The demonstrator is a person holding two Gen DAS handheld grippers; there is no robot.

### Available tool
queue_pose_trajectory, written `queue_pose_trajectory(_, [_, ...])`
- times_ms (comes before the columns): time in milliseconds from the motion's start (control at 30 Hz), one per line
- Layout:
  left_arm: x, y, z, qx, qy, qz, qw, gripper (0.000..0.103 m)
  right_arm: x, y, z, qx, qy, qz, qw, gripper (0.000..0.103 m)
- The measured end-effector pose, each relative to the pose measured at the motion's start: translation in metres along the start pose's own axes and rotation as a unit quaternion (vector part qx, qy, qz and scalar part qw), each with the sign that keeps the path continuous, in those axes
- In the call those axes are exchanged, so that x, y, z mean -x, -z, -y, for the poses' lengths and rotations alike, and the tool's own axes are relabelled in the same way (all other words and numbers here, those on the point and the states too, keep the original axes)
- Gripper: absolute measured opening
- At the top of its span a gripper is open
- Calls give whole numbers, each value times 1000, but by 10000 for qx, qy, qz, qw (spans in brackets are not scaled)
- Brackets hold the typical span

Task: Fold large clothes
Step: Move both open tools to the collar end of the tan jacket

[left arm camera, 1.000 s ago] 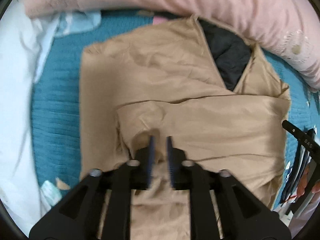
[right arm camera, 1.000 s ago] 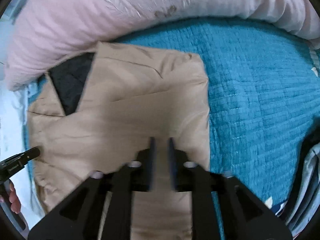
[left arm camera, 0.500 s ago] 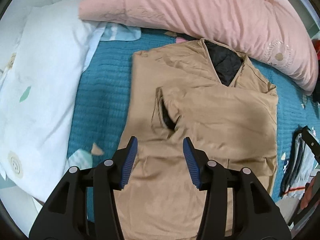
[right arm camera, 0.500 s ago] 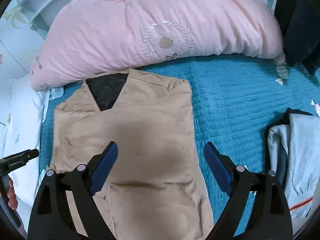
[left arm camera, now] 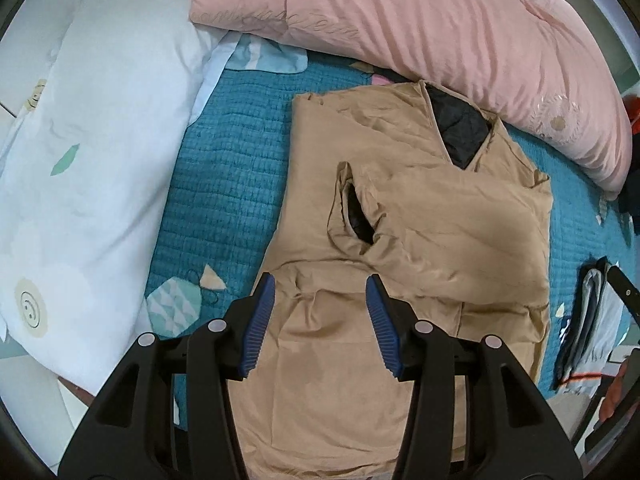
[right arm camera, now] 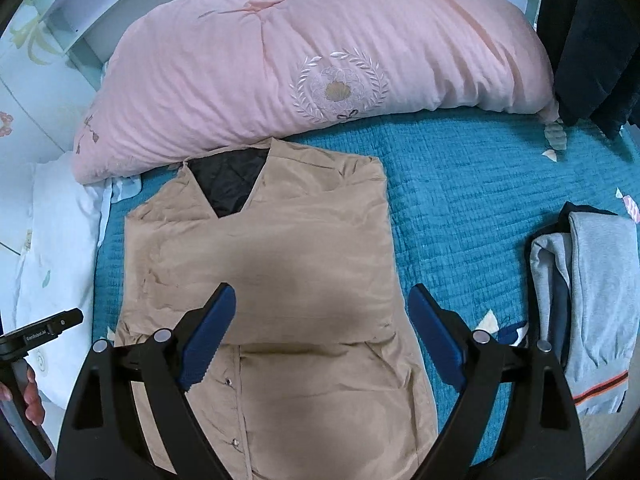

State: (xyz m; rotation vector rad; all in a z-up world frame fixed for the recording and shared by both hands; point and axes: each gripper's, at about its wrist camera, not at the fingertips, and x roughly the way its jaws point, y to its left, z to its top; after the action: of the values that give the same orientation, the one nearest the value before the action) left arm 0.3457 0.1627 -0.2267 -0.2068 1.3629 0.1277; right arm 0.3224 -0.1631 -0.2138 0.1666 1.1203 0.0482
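Observation:
A tan coat (left arm camera: 420,240) with black quilted lining lies flat on the teal bedspread (left arm camera: 224,208), its sleeves folded across the chest. The sleeve cuff (left arm camera: 356,216) rests on the coat's left half. My left gripper (left arm camera: 320,286) hangs open above the coat's lower left part, nothing between its blue pads. In the right wrist view the same coat (right arm camera: 264,264) fills the middle, and my right gripper (right arm camera: 322,294) stands wide open above its folded sleeve, holding nothing. The left gripper's body (right arm camera: 40,330), held by a hand, shows at the left edge.
A pink duvet (right arm camera: 320,64) lies bunched behind the coat's collar. A white pillow (left arm camera: 88,152) sits to the left. Folded grey clothes (right arm camera: 588,300) lie on the bedspread to the right. Dark garments (right arm camera: 592,40) hang at the far right.
Both grippers have let go of the tan fabric, opened, and risen away from the coat. The right jaws spread much wider. The folded sleeves now lie flat on the chest.

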Motion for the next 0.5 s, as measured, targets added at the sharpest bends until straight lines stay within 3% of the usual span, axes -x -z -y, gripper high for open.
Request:
queue_pose_trajectory(233, [-24,-40,-3,65,154,-89,9998,48,-33,-39,10,-179,44,-166,9997,85])
queue_pose_trajectory(500, [-78,-100,-9,265,402,-402,9980,48,-93,-91,28,-445,46,-439,9980,85])
